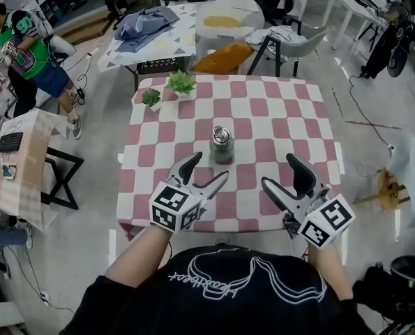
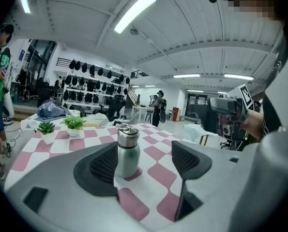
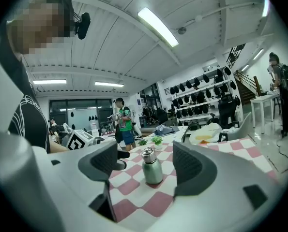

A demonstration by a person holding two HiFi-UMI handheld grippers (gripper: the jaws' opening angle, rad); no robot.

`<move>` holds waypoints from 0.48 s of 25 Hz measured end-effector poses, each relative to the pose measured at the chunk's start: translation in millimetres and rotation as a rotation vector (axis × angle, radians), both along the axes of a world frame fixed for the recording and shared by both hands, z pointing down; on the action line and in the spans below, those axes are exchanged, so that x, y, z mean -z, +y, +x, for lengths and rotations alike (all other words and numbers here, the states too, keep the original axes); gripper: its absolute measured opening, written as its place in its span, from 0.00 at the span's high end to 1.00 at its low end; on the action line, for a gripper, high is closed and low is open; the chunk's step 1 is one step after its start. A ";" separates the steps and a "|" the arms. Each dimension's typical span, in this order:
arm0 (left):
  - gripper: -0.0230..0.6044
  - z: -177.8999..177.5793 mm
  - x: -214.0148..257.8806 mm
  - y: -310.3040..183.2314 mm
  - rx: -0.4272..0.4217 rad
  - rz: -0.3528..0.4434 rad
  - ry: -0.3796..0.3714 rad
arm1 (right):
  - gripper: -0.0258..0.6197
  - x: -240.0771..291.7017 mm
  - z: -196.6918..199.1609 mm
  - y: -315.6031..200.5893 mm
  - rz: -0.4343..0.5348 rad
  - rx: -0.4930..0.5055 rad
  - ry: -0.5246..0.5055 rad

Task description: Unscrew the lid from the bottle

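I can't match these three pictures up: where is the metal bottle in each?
Head view: bottle near centre, in the middle of the table.
Left gripper view: bottle at centre, seen between the open jaws, by the left one.
Right gripper view: bottle at centre, seen between the open jaws.
Shared landmark: potted plants behind it.

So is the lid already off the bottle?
No, the silver lid sits on top of the green bottle, which stands upright on the checked table.

No legible writing; cursive print on the black shirt [image 1: 217, 306] is unreadable.
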State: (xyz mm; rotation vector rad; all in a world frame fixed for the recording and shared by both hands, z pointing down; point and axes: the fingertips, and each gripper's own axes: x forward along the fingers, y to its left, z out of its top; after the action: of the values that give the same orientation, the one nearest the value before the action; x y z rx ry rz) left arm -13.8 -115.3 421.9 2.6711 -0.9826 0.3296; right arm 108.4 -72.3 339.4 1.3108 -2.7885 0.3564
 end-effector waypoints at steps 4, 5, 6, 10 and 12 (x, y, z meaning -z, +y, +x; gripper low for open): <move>0.43 3.9 -25.8 -21.8 -0.021 0.023 -0.069 | 0.42 -13.7 0.9 -15.8 -0.029 -0.003 0.007; 0.43 5.0 -32.6 -27.1 -0.029 0.032 -0.088 | 0.42 -16.4 0.4 -19.2 -0.034 -0.004 0.008; 0.43 6.3 -39.0 -32.4 -0.036 0.036 -0.099 | 0.42 -19.2 -0.2 -22.3 -0.040 -0.004 0.011; 0.43 13.4 -57.1 -46.4 -0.079 0.048 -0.093 | 0.43 -30.4 -1.9 -30.0 -0.062 0.002 0.021; 0.43 16.6 -62.3 -51.3 -0.105 0.051 -0.090 | 0.44 -33.9 -0.9 -33.7 -0.071 0.000 0.018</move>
State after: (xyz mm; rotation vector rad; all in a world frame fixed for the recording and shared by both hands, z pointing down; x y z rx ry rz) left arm 2.8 -166.7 484.2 2.7822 -0.8886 0.4566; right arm 107.5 -105.9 373.3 1.2917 -2.7344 0.4364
